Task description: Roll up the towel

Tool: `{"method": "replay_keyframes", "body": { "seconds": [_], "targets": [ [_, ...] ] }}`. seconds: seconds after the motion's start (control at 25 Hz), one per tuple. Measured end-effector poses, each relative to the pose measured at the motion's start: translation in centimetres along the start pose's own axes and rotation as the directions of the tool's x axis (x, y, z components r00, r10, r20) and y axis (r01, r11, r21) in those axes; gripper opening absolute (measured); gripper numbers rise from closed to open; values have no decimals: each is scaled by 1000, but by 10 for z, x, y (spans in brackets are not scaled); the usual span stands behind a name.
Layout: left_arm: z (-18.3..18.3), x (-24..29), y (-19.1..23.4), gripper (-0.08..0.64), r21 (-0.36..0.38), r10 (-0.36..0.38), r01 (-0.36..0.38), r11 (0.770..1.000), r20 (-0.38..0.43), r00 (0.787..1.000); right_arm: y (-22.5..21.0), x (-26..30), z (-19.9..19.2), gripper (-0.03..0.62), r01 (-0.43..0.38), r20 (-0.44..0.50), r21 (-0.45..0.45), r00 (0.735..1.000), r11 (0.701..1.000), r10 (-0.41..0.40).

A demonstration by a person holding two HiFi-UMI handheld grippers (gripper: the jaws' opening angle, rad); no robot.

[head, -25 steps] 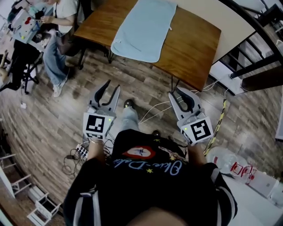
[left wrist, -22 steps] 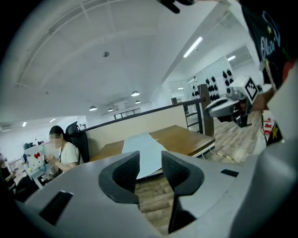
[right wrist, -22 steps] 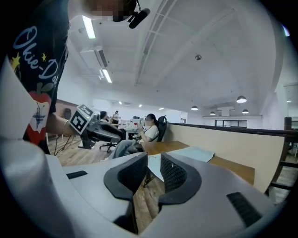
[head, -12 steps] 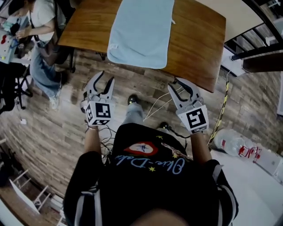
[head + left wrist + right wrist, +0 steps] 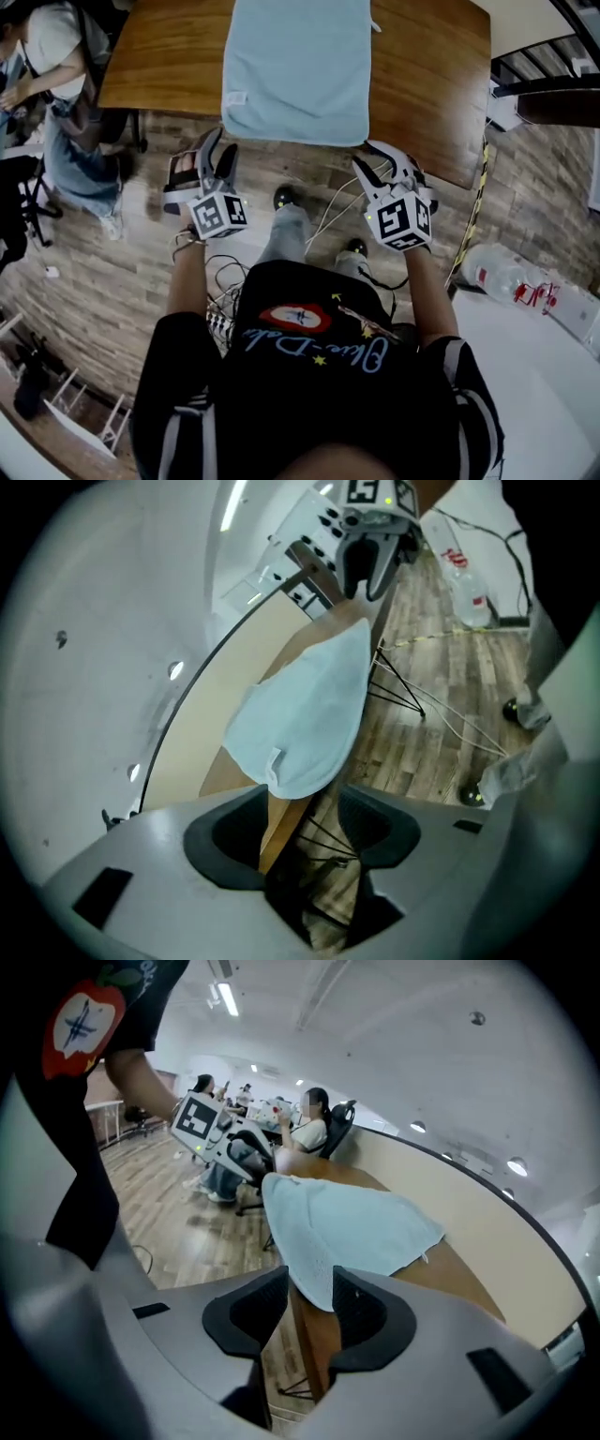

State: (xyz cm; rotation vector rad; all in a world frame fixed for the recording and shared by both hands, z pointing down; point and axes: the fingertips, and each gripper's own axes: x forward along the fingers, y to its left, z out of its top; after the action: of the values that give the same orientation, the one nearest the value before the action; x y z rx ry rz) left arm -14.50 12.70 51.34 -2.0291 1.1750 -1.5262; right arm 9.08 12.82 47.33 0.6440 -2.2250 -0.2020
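Brought down to near corners of pale-blue cloth towel (image 5: 298, 70) on brown wooden table (image 5: 159, 66): left gripper (image 5: 217, 150), right gripper (image 5: 380, 157) opening, jaws empty. Rolling unstarted.

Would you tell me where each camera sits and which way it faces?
Head view: on the head, facing down at towel, table; torso, arms show.
Left gripper view: on left tongs, facing towel's corner; jaws opening, empty; leg shows.
Right gripper view: on right tongs; towel's corner seems between opening jaws; shirt, arm show.
Shared: the towel.
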Motion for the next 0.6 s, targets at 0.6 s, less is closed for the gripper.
{"method": "replay_keyframes", "body": {
  "seconds": [0.6],
  "targets": [
    [3,17,13,20,195,-14,-14,981,144,990,9,29,-10,15,-66,-95,20,993,998,67]
  ]
}}
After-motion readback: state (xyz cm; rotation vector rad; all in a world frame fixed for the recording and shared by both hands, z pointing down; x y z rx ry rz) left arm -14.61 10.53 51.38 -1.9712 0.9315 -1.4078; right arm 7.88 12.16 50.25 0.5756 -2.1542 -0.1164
